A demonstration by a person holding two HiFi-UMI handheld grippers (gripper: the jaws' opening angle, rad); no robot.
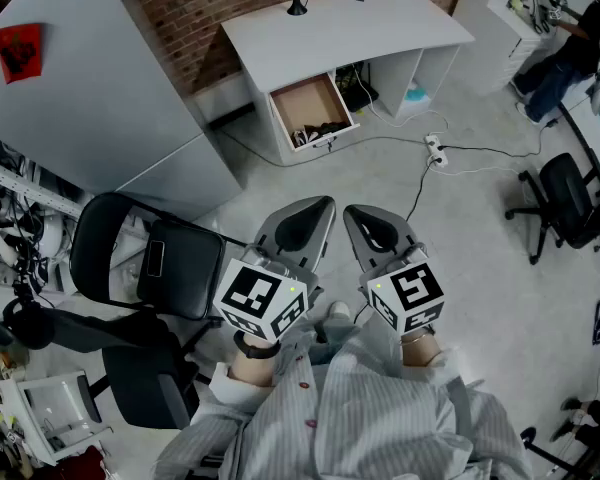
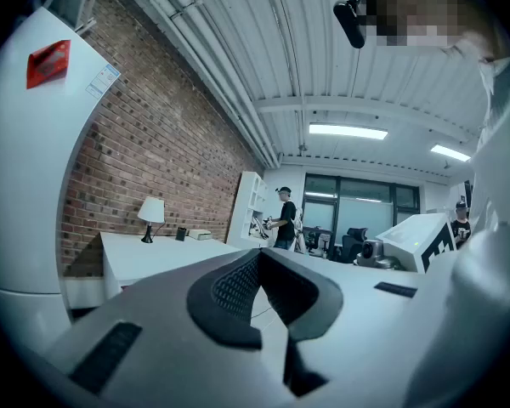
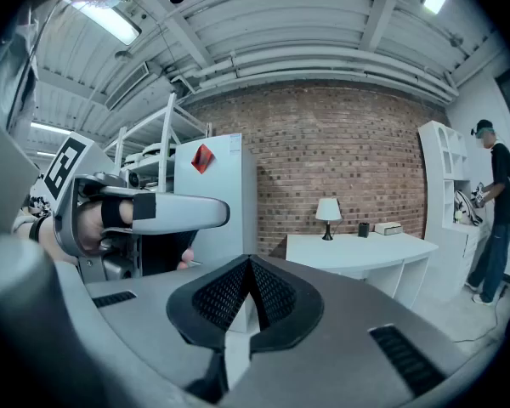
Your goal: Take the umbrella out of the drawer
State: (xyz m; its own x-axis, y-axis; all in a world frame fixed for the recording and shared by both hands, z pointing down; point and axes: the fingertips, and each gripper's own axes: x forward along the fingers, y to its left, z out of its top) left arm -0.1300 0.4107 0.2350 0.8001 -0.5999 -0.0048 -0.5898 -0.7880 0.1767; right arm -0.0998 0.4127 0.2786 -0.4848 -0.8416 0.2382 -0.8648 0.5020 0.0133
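Note:
The white desk (image 1: 340, 28) stands across the floor by the brick wall, its wooden drawer (image 1: 302, 100) pulled open. A dark thing (image 1: 323, 130) lies at the drawer's front; it is too small to tell whether it is the umbrella. Both grippers are held close to my body, far from the drawer, side by side and pointing toward the desk. My left gripper (image 1: 318, 206) (image 2: 257, 253) is shut and holds nothing. My right gripper (image 1: 355, 213) (image 3: 251, 262) is also shut and holds nothing. The desk (image 3: 365, 249) shows ahead in the right gripper view.
A black folding chair (image 1: 170, 268) stands just left of me beside a tall grey cabinet (image 1: 90, 88). A power strip with cables (image 1: 435, 150) lies on the floor between me and the desk. An office chair (image 1: 565, 203) and a person (image 1: 570, 53) are at the right.

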